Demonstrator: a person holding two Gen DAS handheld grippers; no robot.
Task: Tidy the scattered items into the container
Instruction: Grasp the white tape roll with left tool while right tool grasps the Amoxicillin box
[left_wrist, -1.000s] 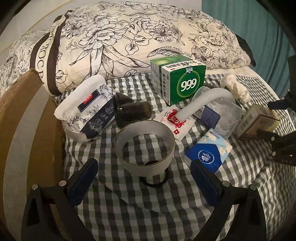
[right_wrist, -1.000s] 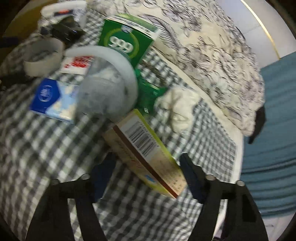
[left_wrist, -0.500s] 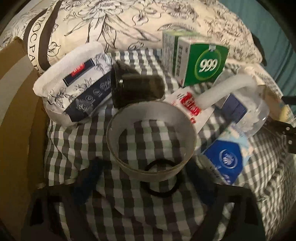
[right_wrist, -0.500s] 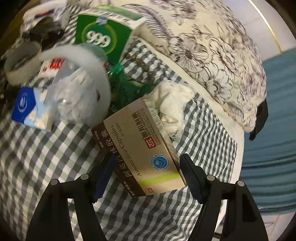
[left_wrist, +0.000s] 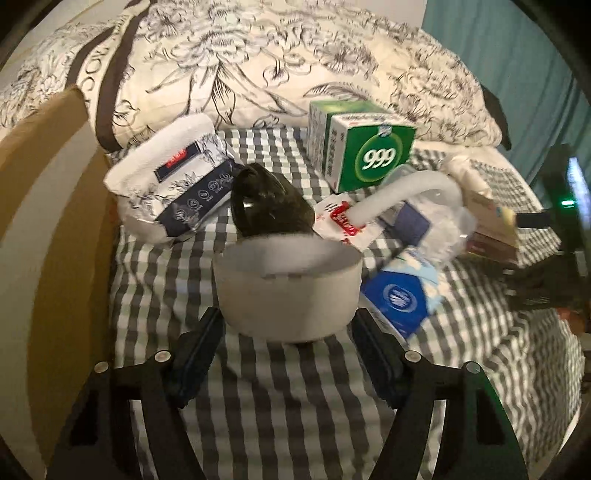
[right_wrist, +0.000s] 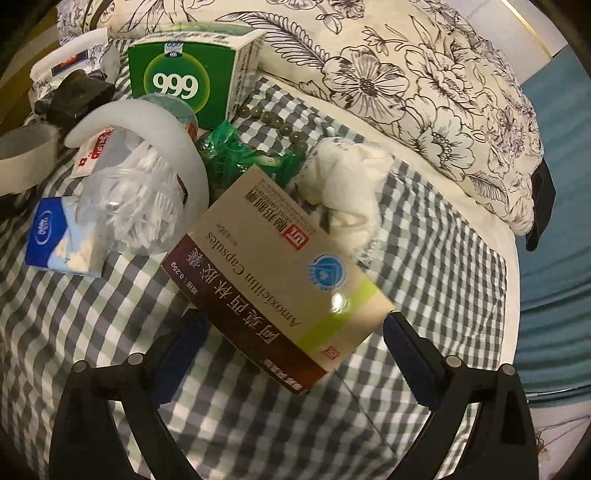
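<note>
My left gripper (left_wrist: 286, 332) is shut on a white tape ring (left_wrist: 288, 291), its pads against both sides, and the ring is tipped up off the checked bedsheet (left_wrist: 295, 406). A brown cardboard box (left_wrist: 55, 221), the container, stands at the left edge. In the right wrist view a beige and maroon capsule box (right_wrist: 273, 273) lies face up between the jaws of my right gripper (right_wrist: 295, 332). Those jaws are opening and the pads stand clear of the box.
Beyond the ring lie a dark glass jar (left_wrist: 266, 210), a floral tissue pack (left_wrist: 173, 173), a green 999 box (left_wrist: 369, 155), a white headband (left_wrist: 406, 188) and a blue tissue packet (left_wrist: 399, 299). A swab tub (right_wrist: 140, 206), green beads (right_wrist: 280, 125) and white cloth (right_wrist: 343, 184) crowd the capsule box. A floral pillow (left_wrist: 258, 55) backs everything.
The left jaws closed in on the tape ring, and it went from lying flat to tipped up. The right jaws spread apart; the capsule box rolled from its edge to face up.
</note>
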